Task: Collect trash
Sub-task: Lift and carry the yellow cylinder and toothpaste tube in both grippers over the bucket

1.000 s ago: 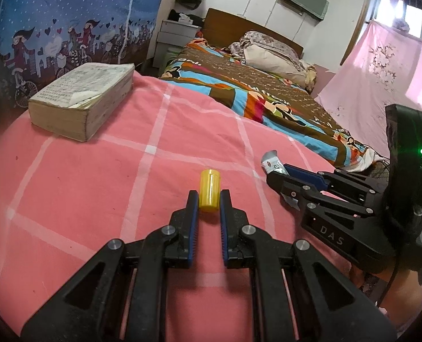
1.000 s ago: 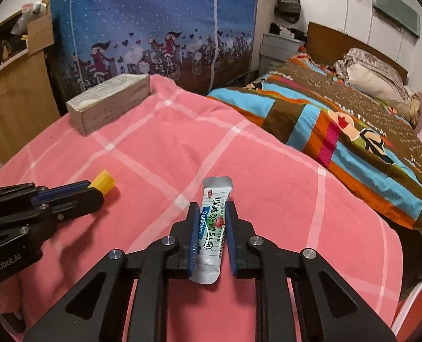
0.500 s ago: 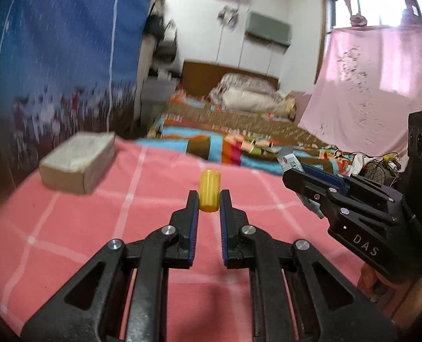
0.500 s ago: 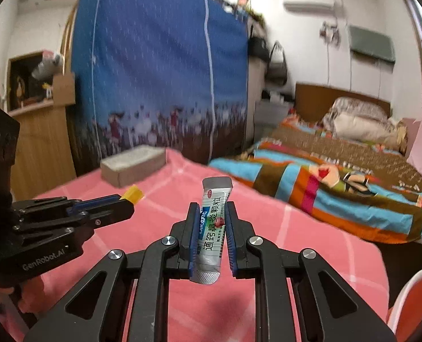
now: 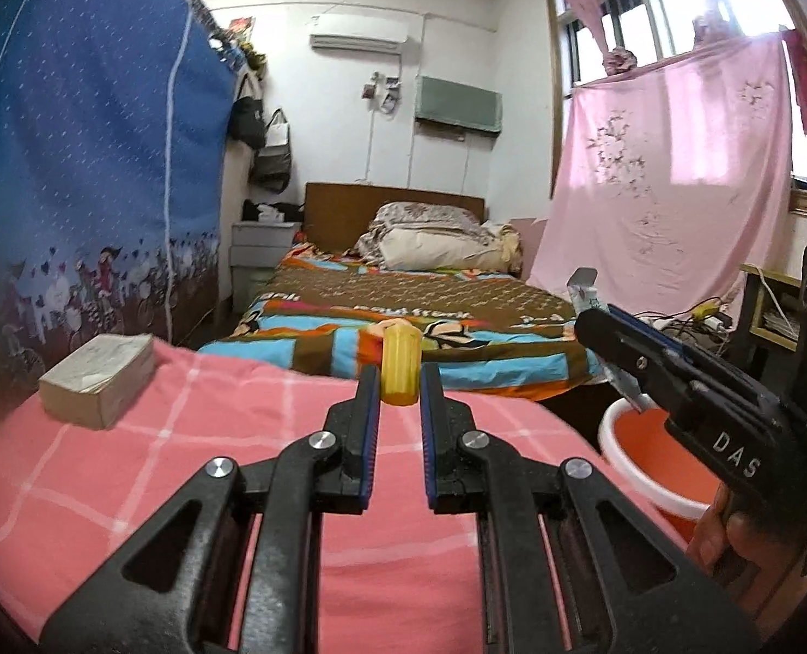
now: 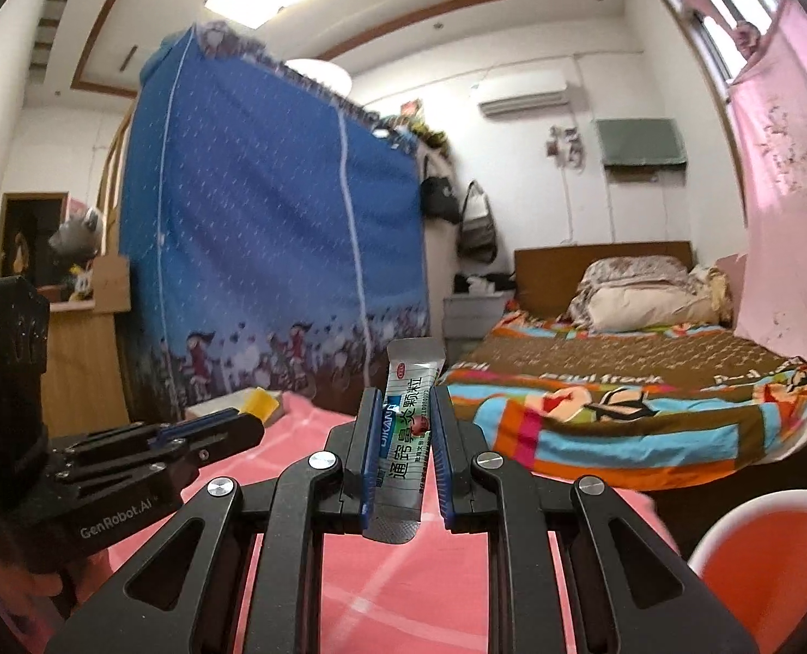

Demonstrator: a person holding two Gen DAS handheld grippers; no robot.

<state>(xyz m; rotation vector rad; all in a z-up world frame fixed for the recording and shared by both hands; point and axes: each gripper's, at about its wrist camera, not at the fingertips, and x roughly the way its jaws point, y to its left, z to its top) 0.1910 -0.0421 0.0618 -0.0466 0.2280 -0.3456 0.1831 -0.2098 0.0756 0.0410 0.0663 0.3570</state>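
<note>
**Left wrist view: both claws loaded, bucket at lower right**

Left wrist view, biggest first: pink checked cloth (image 5: 131, 468) over the near surface, soft, woven, pale grid lines. Thick old book (image 5: 98, 379) lies on it at far left, well apart from the claws. Orange bucket (image 5: 654, 452) with a pale rim sits just off the cloth's right edge, smooth hard plastic, open top; its inside is mostly hidden, contents can't be told.

Left gripper (image 5: 398, 381) is nearly closed, pinching a yellow cap (image 5: 400, 362) between its tips, held up off the cloth. The cap is a small ribbed plastic cylinder, stiff, and I'd judge it very light. Rounded sides could roll or pop out of flat pads, so a grip across the middle suits it, as here.

Right gripper (image 6: 403, 436) is also nearly closed, clamping a sachet (image 6: 406, 436) upright by its lower middle, top seal sticking up, bottom crimped seal hanging below the pads. The sachet is thin foil-plastic, glossy, printed white, green and blue, flat with serrated ends. Likely light, floppy and slick; it may slide or fold if squeezed near an end, so mid-body is the safest hold. From the left wrist view this claw hangs above the bucket rim, possibly right over the opening, though the fisheye makes that unsure.
</note>
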